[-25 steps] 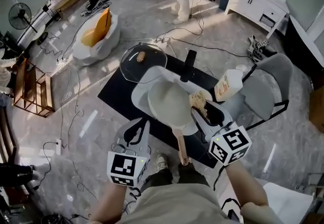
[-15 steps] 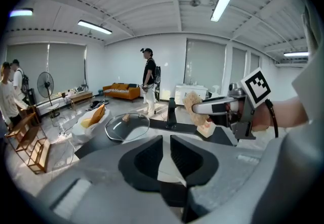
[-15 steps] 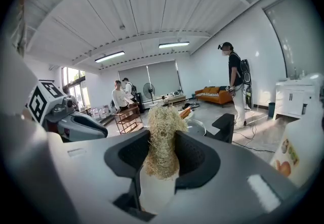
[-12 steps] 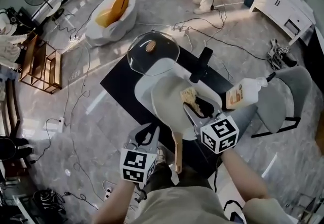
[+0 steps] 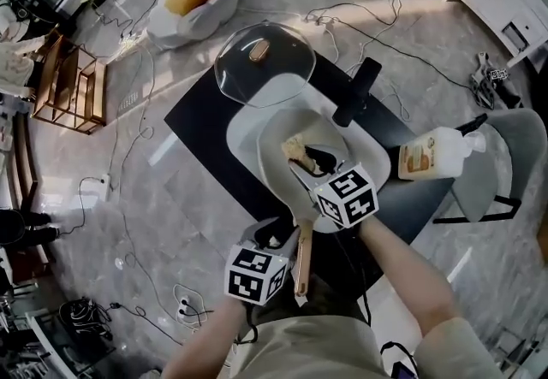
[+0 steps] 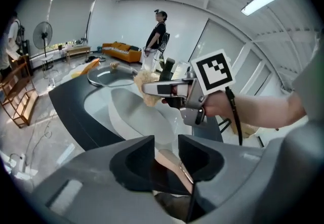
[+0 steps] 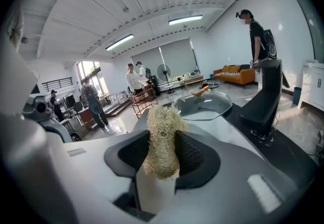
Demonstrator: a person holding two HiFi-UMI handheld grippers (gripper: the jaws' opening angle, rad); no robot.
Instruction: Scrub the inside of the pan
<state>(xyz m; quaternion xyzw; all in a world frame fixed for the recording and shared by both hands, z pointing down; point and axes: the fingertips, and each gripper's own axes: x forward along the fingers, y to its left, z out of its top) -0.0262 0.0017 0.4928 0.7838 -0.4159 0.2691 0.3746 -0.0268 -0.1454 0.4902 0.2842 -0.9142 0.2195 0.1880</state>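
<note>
A pale pan lies in a white basin on the black table, its wooden handle pointing toward me. My right gripper is over the pan's inside, shut on a straw-coloured scrubber. In the right gripper view the scrubber is pinched between the two pads. My left gripper is at the handle and its jaws are opening. The left gripper view shows the handle lying in the gap between them with dark space beside it, the pan ahead, and the right gripper above it.
A glass lid rests at the basin's far edge. A black upright fixture stands behind the pan and a soap bottle lies to the right. A grey chair stands right of the table. Cables cross the floor; people stand farther off.
My right gripper has carried the scrubber leftward, from the pan's right rim to over its middle. My left gripper has shifted right, up to the wooden handle.
</note>
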